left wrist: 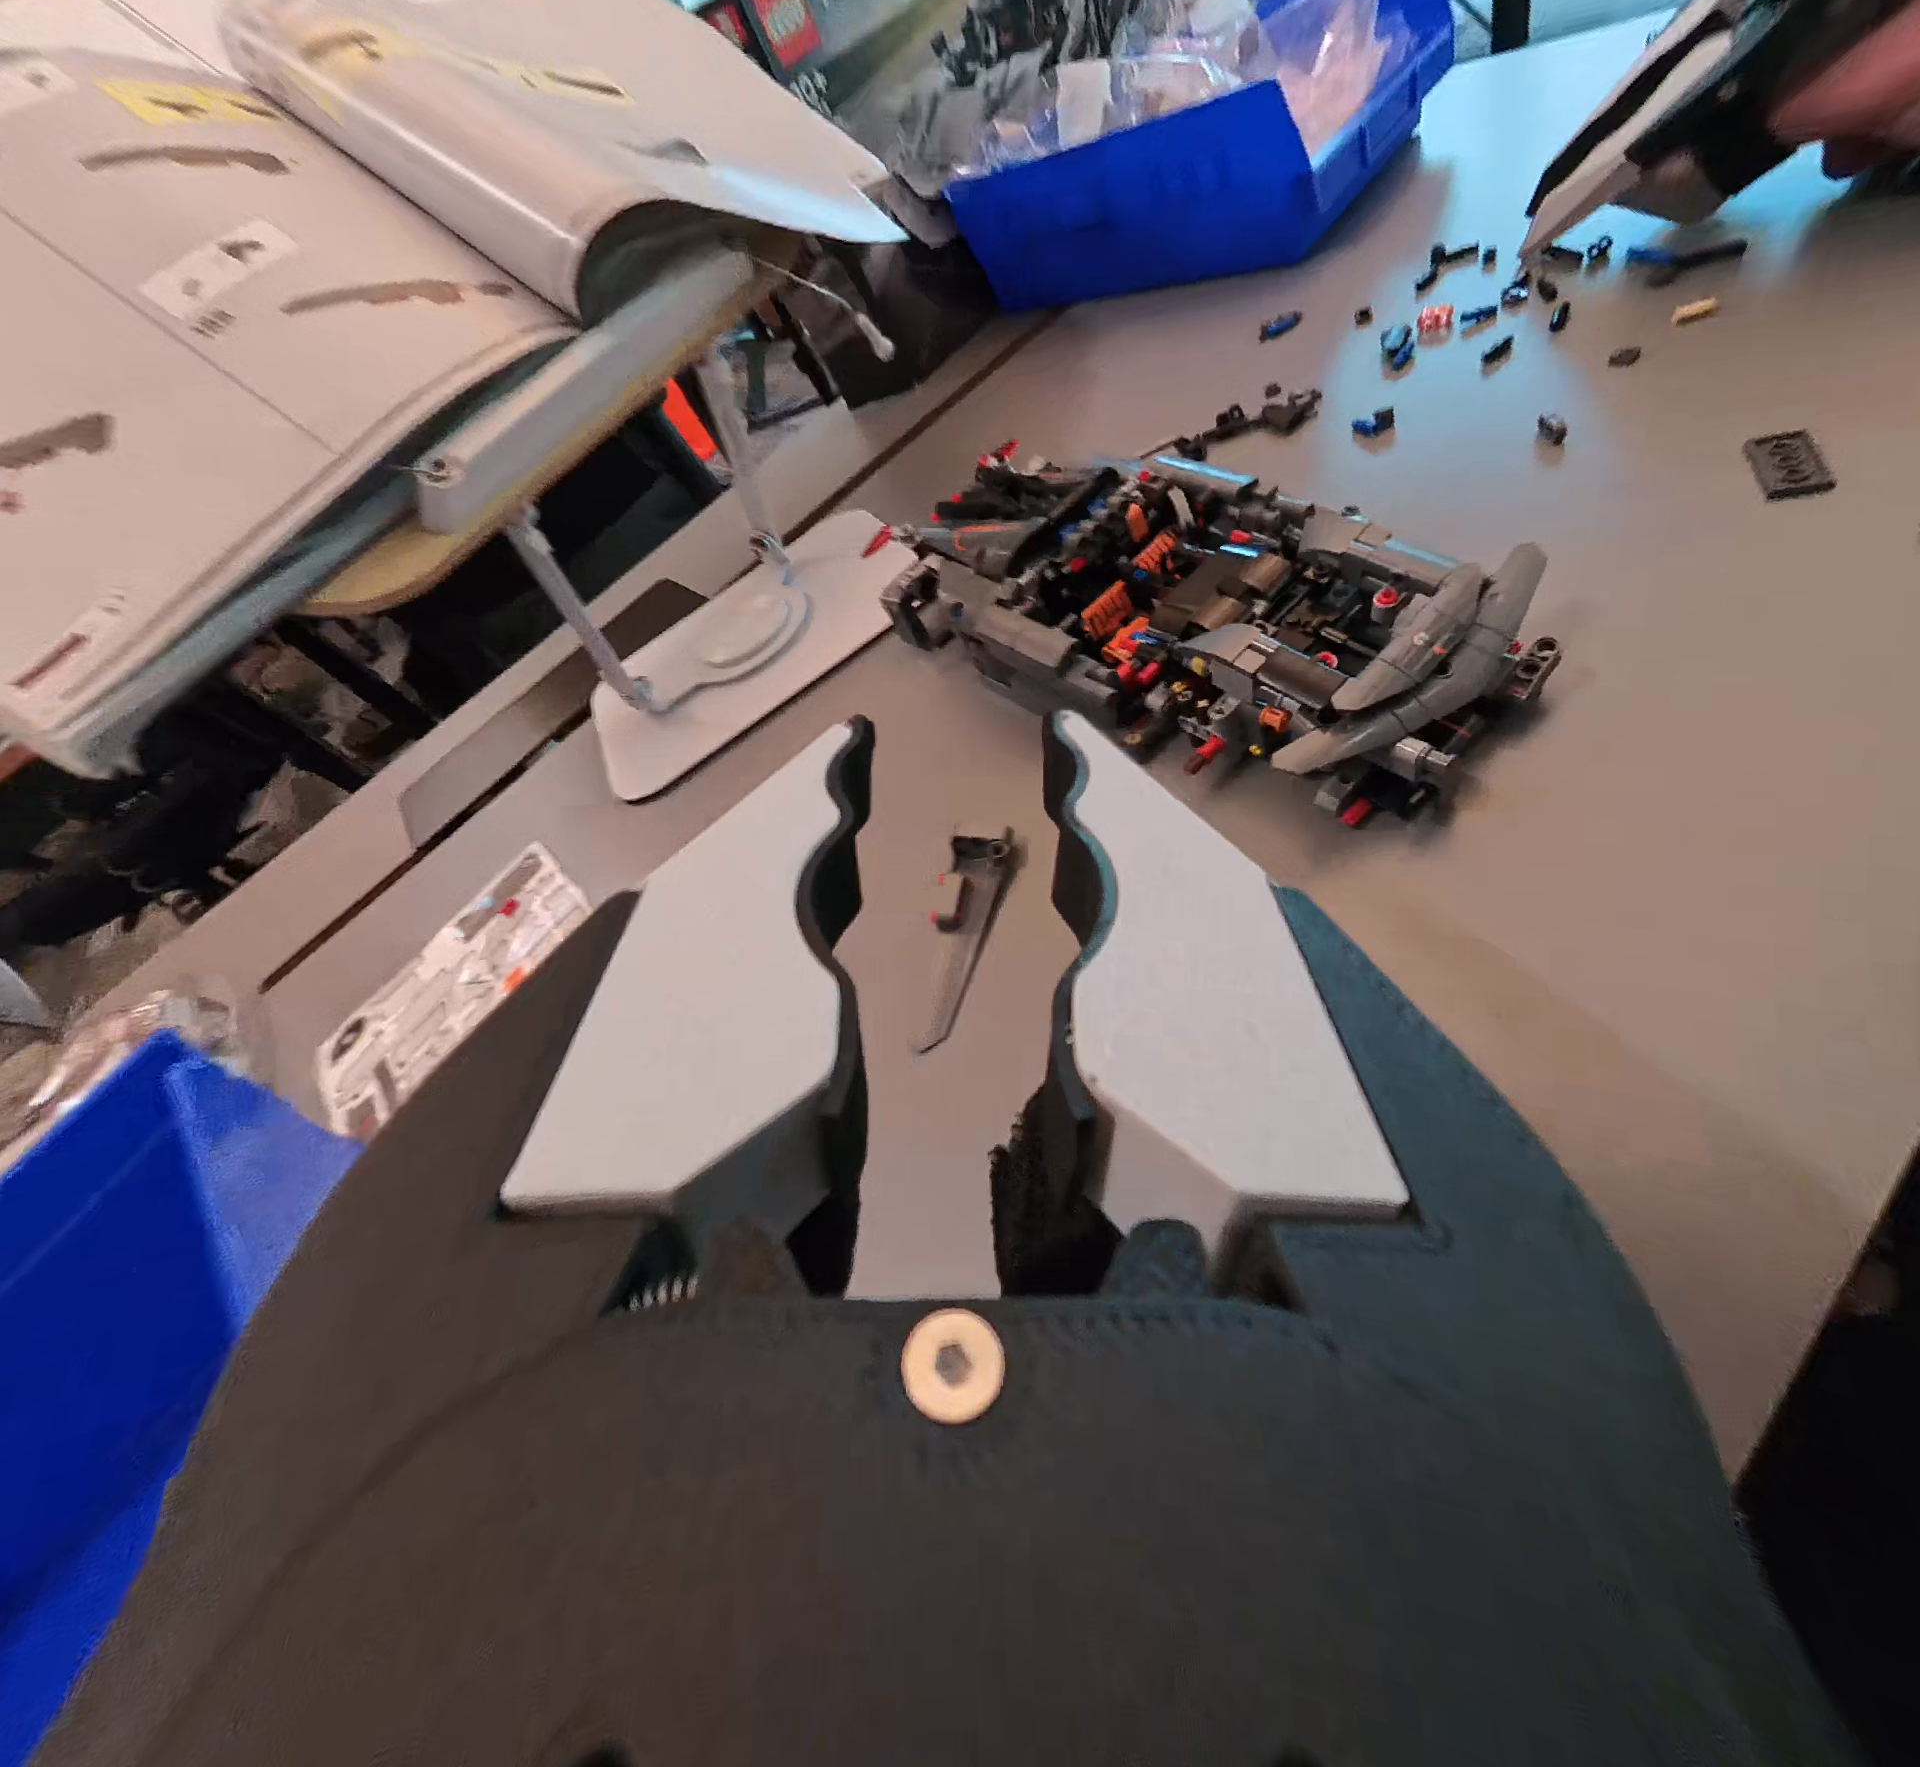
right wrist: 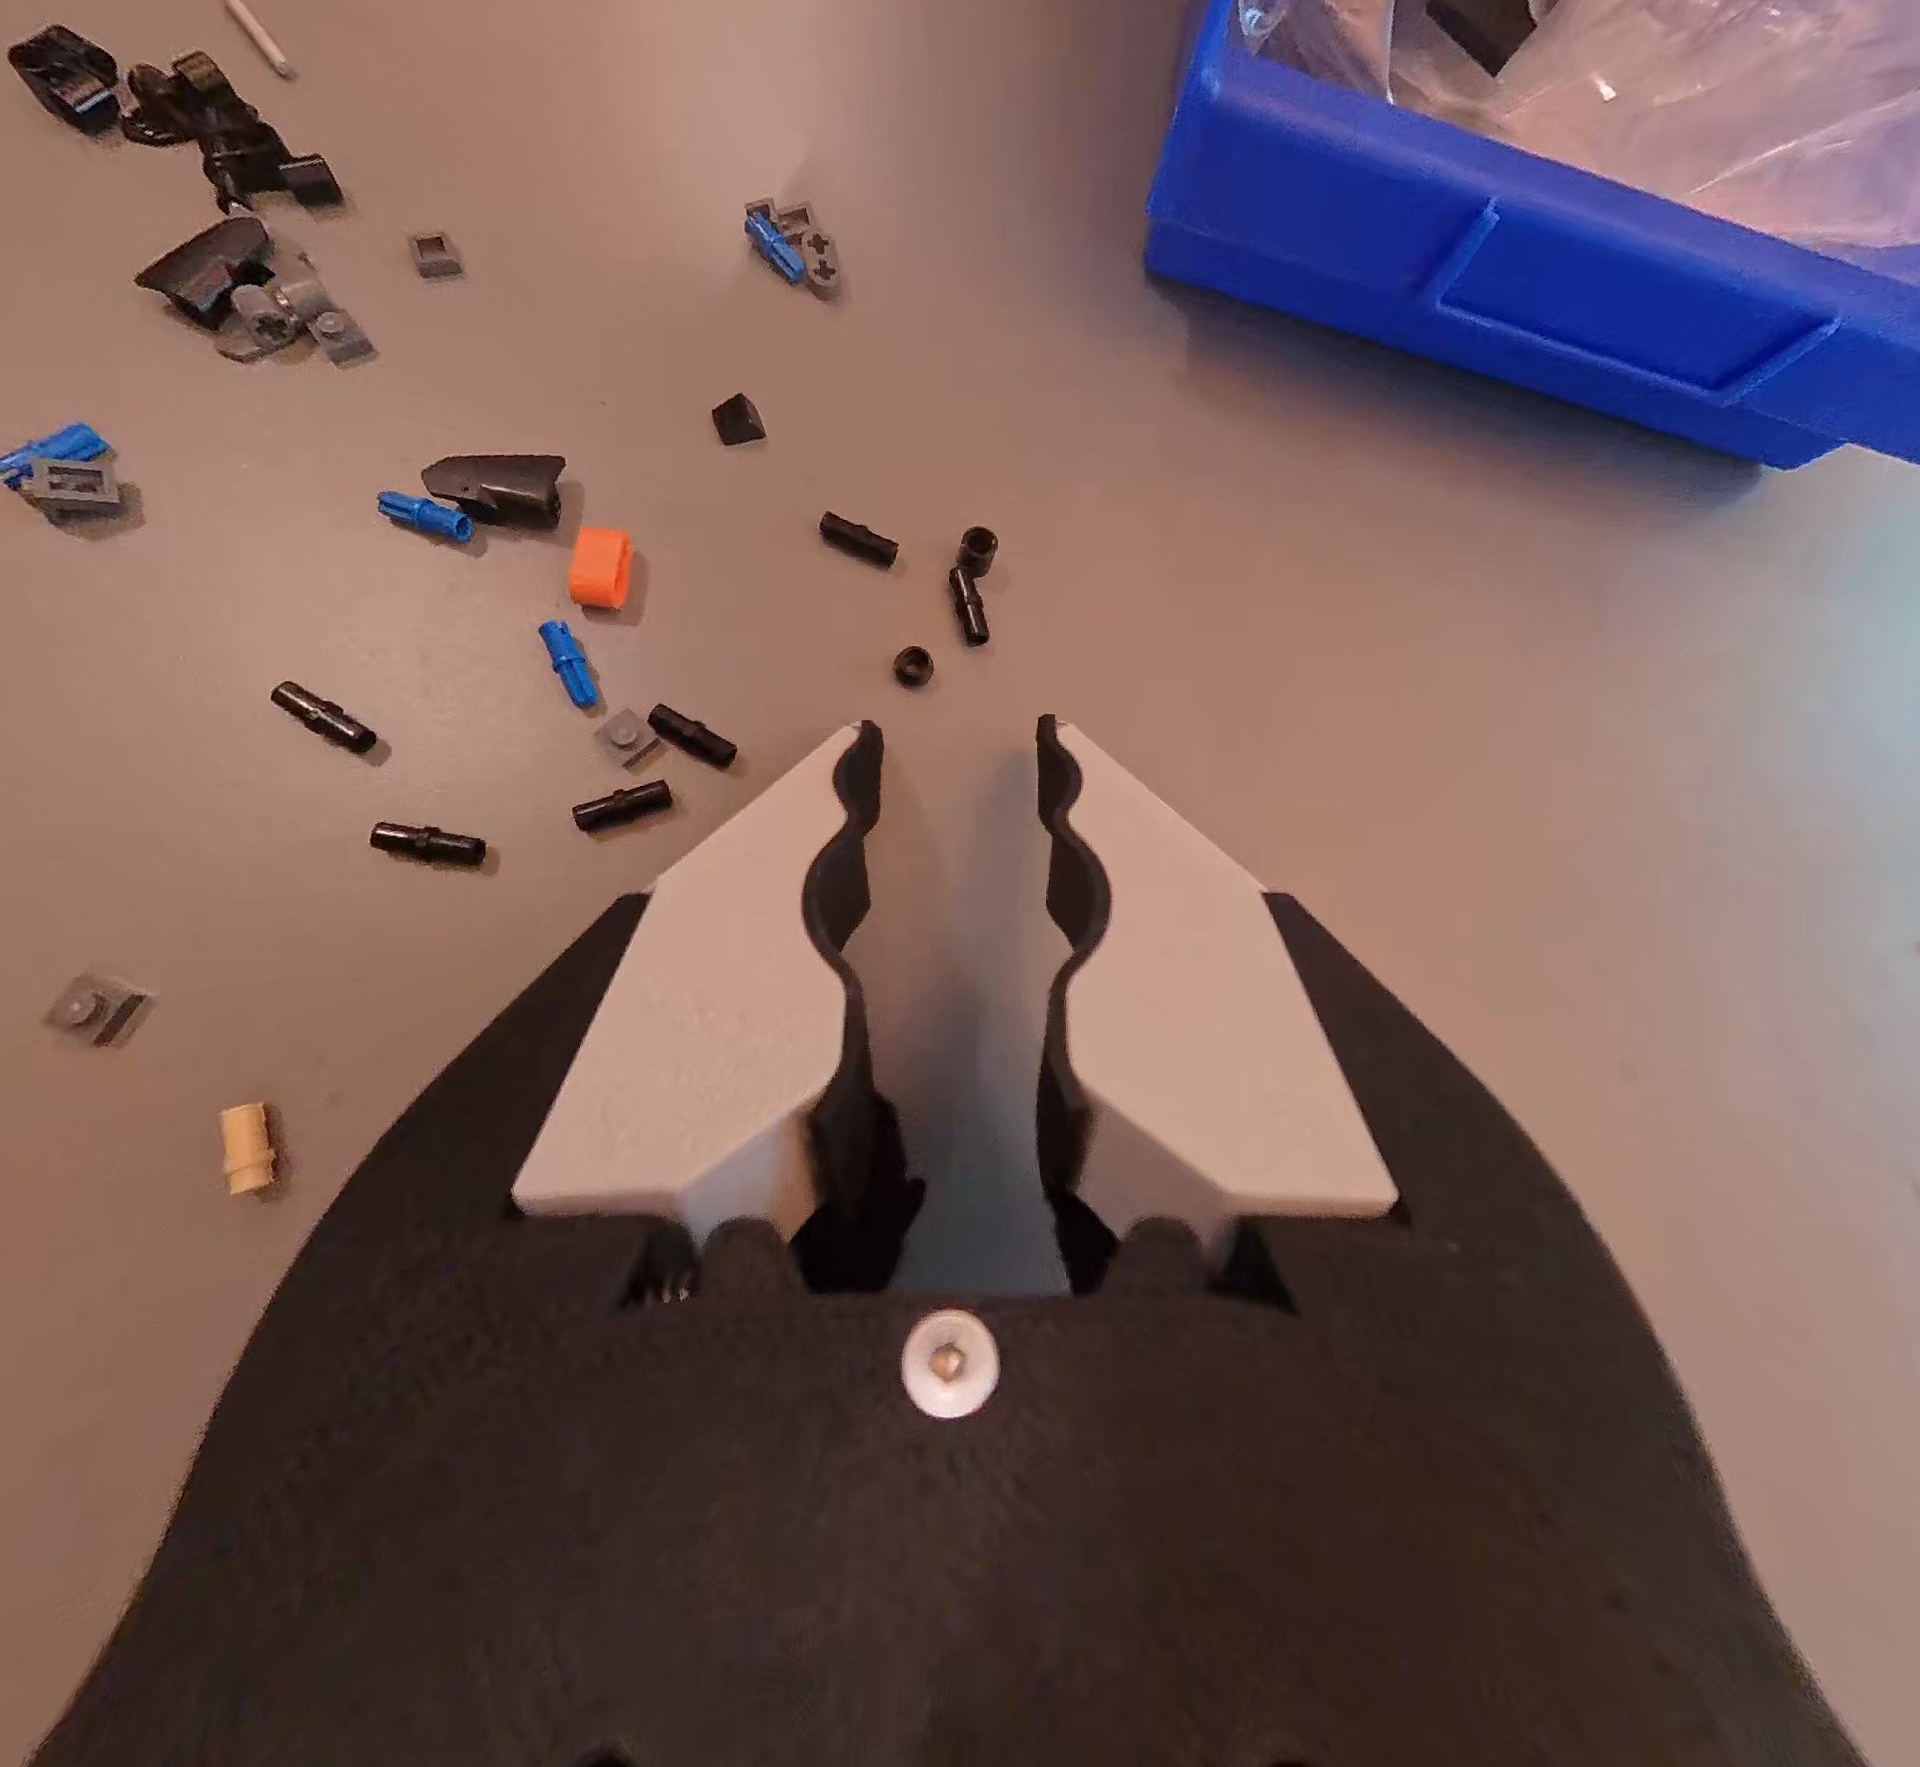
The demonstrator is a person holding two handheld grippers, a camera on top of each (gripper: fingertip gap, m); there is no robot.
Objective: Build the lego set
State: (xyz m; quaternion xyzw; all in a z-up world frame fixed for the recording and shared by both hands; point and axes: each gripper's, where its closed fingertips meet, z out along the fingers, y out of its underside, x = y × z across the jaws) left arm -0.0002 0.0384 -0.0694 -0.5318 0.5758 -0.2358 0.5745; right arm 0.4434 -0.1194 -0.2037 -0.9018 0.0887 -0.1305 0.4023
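Observation:
A half-built grey and black lego car (left wrist: 1216,626) lies on the grey table (left wrist: 1558,990). My left gripper (left wrist: 956,741) is open above the table, and a thin dark blade-shaped piece (left wrist: 966,928) lies on the table between its fingers, untouched. My right gripper (right wrist: 958,730) is open and empty, pointing down at the table just short of several small black pins (right wrist: 966,605). It also shows far right in the left wrist view (left wrist: 1538,237), over the loose parts. Blue pins (right wrist: 568,663) and an orange piece (right wrist: 603,567) lie to its left.
An open instruction book (left wrist: 312,190) stands on a stand (left wrist: 727,657) at left. A blue bin (right wrist: 1507,263) with plastic bags sits at the back; it also shows in the left wrist view (left wrist: 1195,179). Another blue bin (left wrist: 114,1302) and a sticker sheet (left wrist: 457,979) lie near left.

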